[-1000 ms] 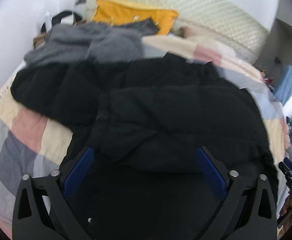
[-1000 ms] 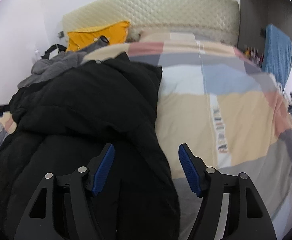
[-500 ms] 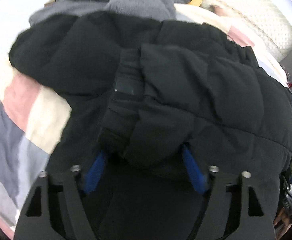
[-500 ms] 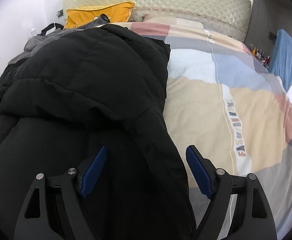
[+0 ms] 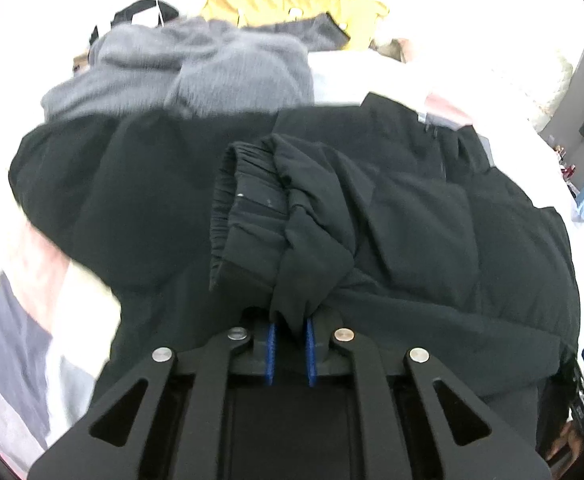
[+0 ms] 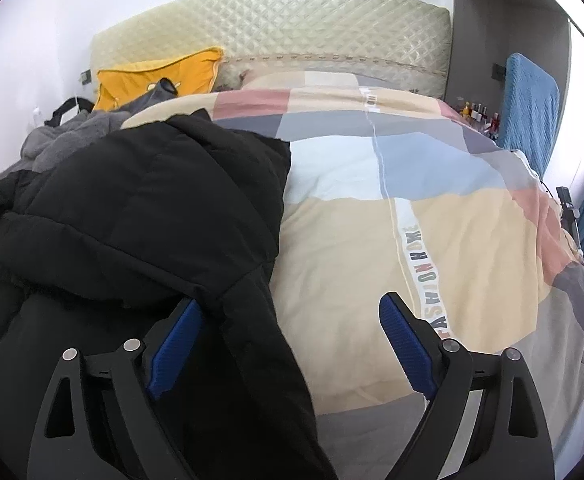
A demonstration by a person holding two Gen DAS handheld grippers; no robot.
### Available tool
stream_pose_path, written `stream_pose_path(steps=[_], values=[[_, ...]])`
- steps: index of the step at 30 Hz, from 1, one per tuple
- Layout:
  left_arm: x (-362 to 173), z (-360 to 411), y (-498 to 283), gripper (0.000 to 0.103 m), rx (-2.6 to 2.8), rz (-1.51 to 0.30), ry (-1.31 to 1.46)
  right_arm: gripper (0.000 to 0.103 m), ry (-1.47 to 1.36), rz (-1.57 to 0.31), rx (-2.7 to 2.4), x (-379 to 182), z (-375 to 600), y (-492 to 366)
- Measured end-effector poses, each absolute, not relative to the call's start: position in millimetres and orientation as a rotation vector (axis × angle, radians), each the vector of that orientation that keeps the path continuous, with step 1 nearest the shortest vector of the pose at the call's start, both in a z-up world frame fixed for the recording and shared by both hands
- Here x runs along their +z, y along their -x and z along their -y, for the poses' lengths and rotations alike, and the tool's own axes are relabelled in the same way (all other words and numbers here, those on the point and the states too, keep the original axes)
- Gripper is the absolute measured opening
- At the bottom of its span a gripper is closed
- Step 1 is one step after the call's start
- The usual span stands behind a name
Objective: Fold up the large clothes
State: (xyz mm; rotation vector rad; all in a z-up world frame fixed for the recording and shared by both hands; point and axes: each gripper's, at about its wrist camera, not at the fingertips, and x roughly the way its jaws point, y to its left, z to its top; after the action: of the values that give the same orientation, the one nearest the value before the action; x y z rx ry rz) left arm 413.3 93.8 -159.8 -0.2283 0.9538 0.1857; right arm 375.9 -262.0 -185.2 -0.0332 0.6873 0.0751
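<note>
Pinching black jacket [image 5: 411,216] sleeve in left hand-held gripper [image 5: 290,344], right hand-held gripper [image 6: 288,344] open

Home bedroom, quilted headboard [image 6: 292,28], patchwork duvet [image 6: 431,220]

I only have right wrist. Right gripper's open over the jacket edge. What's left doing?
Observer: The left gripper is shut on a bunched fold of the black jacket, beside its elastic cuff.
Operator: Cuff lifted or lying flat?
Observer: It rests on the jacket body, opening turned to the left of the view.
Operator: Anything beyond it?
Observer: A grey sweater lies past the jacket, overlapping the yellow pillow.
</note>
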Motion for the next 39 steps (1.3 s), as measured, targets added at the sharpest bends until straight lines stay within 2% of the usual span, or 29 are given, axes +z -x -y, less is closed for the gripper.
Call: stream_pose_path(steps=[9,18,21,23,25,31,39], values=[[-193,-79,-441,0.012,0.200,-0.967,0.093,0.092,0.011,-0.711,0.111,-199,264,-380],[-166,-93,-413,0.015,0.146,-0.956,0.168,0.094,-0.021,-0.663,0.157,-163,251,-350],[-148,-97,-395,0.028,0.141,-0.939,0.180,0.094,-0.003,-0.636,0.154,-143,241,-333],[-134,-99,-378,0.051,0.133,-0.911,0.179,0.094,-0.003,-0.616,0.154,-129,234,-317],[-120,-99,-360,0.062,0.115,-0.886,0.165,0.094,-0.020,-0.594,0.155,-118,231,-302],[-76,-98,-298,0.063,0.048,-0.826,0.142,0.094,-0.054,-0.504,0.243,-87,208,-247],[-37,-103,-208,0.064,0.029,-0.721,0.135,0.095,-0.013,-0.456,0.233,-85,182,-182]])
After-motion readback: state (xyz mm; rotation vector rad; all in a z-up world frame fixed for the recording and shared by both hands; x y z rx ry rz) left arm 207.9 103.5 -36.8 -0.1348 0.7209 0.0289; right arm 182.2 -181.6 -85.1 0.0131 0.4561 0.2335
